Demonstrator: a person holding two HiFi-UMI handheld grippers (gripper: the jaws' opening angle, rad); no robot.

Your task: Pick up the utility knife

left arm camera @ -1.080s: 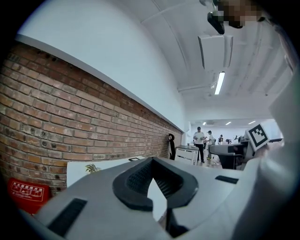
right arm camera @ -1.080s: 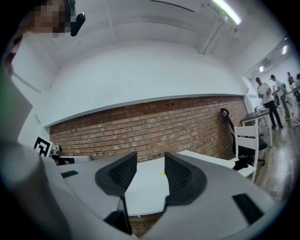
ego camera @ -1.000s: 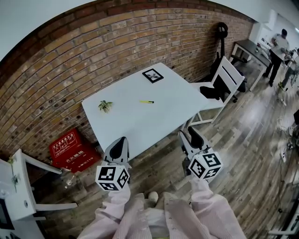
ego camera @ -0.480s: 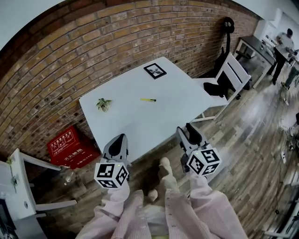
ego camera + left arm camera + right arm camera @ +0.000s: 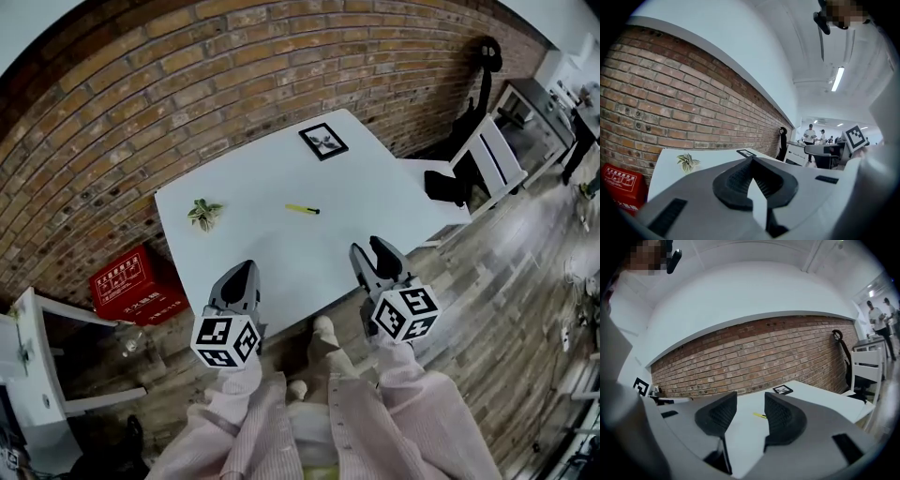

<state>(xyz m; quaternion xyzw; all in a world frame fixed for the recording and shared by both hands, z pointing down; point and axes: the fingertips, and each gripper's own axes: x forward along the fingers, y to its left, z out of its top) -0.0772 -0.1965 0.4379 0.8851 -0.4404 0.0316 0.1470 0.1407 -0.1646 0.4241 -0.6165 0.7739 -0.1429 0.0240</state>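
Note:
A small yellow utility knife [image 5: 302, 209] lies flat near the middle of the white table [image 5: 356, 187]; in the right gripper view the utility knife [image 5: 759, 416] shows far off between the jaws. My left gripper [image 5: 240, 277] hangs over the table's near edge at the left, jaws shut with the tips touching [image 5: 751, 161]. My right gripper [image 5: 376, 257] hovers at the near edge to the right, open and holding nothing [image 5: 750, 401]. Both are well short of the knife.
A small potted plant [image 5: 203, 213] sits at the table's left, a black picture frame [image 5: 323, 141] at its far end. A white chair [image 5: 487, 159] stands right of the table, a red crate [image 5: 131, 281] on the floor at the left. Brick wall behind.
I have stepped closer: the table has come nearer beneath me and both grippers now reach its near edge. Jaw states look the same.

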